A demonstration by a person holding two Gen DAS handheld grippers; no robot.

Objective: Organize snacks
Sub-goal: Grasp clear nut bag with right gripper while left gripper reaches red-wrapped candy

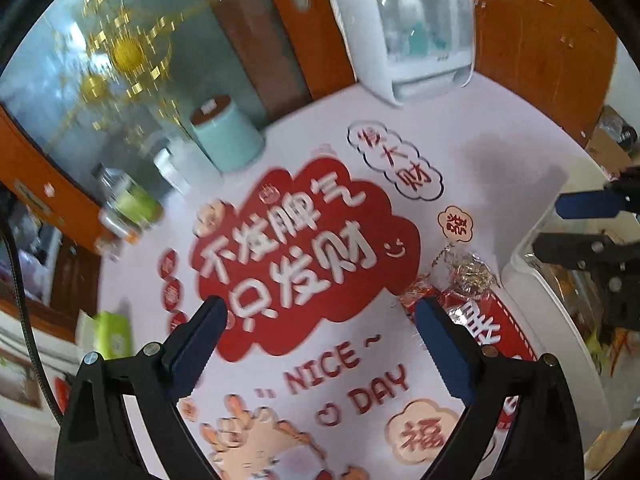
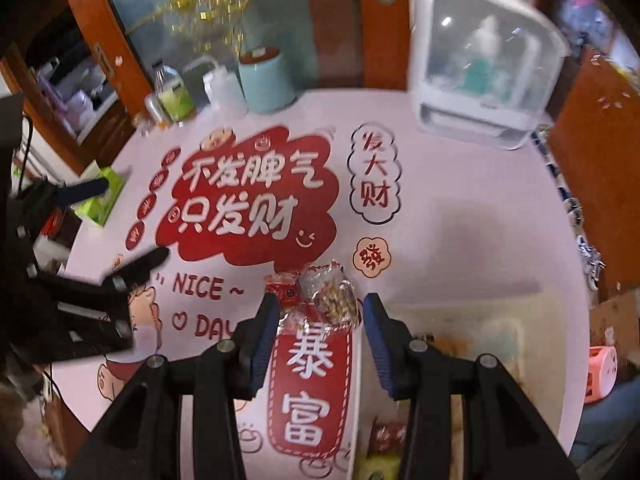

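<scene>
Two small snack packets, a clear nut packet point(image 2: 334, 294) and a red wrapped snack point(image 2: 285, 289), lie touching on the worktop point(image 2: 460, 216) just ahead of the spread, empty right hand-held gripper point(image 2: 320, 308). They are judged light, crinkly and slippery, best pinched across the body. The left hand-held gripper point(image 1: 320, 312) is likewise spread and empty.

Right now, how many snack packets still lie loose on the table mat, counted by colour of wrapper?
Red wrapper packet: 1
Clear wrapper packet with brown snacks: 1
Total loose on the mat: 2
Both lie touching each other just ahead of the open right gripper. More snacks lie in the clear bin, too blurred to count.
</scene>
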